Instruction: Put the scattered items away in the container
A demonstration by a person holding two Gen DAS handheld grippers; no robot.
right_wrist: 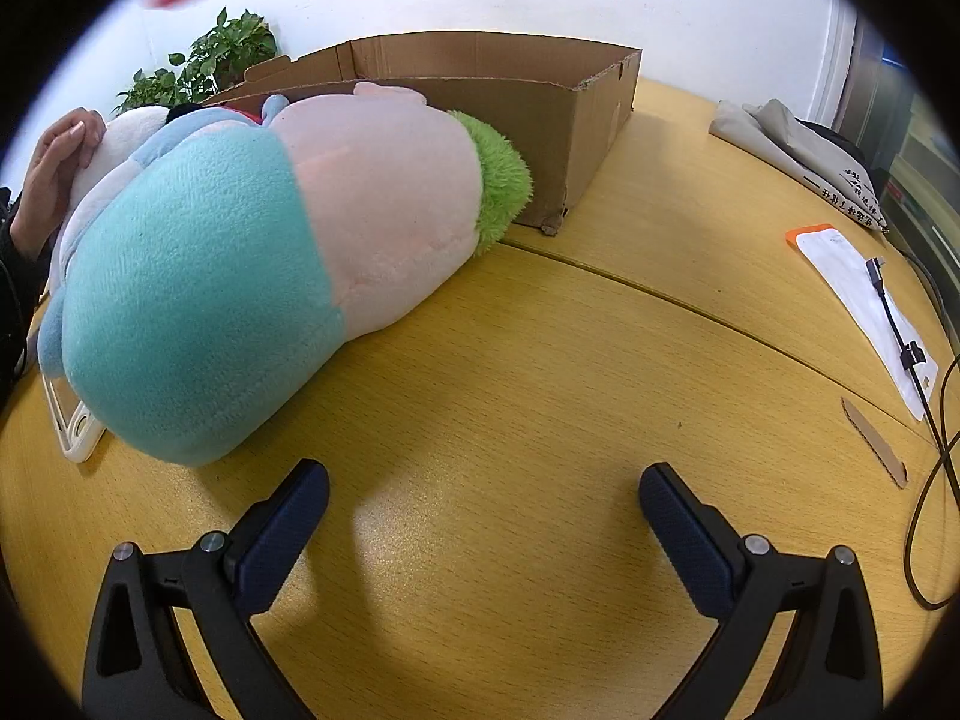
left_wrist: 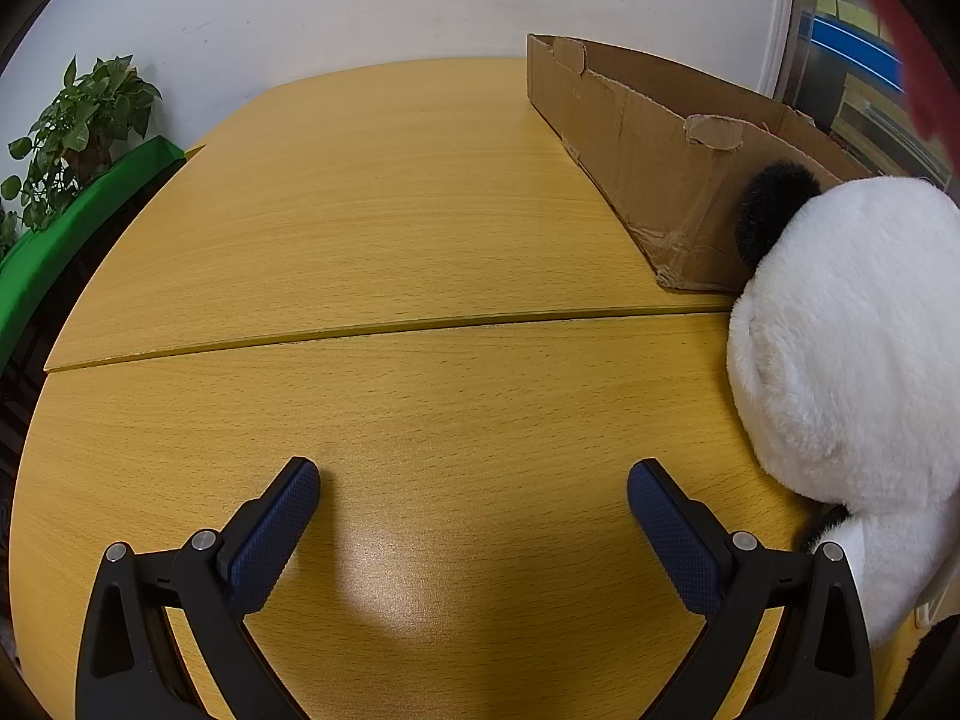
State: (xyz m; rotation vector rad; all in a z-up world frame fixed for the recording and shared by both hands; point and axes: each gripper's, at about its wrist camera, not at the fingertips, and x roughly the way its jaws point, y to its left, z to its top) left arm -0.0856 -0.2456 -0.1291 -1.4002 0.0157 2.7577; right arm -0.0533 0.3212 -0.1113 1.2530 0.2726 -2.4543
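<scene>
A brown cardboard box stands open at the far right of the wooden table; it also shows in the right wrist view. A white and black panda plush lies against the box's near end, right of my left gripper, which is open and empty over bare table. In the right wrist view a large teal, pink and green plush lies in front of the box, ahead and left of my right gripper, which is open and empty. A white plush sits behind it, with a hand resting on it.
A potted plant and a green board stand past the table's left edge. At the right in the right wrist view lie a folded cloth bag, a white sheet with an orange edge, a cable and a cardboard strip. A white frame pokes out under the plush.
</scene>
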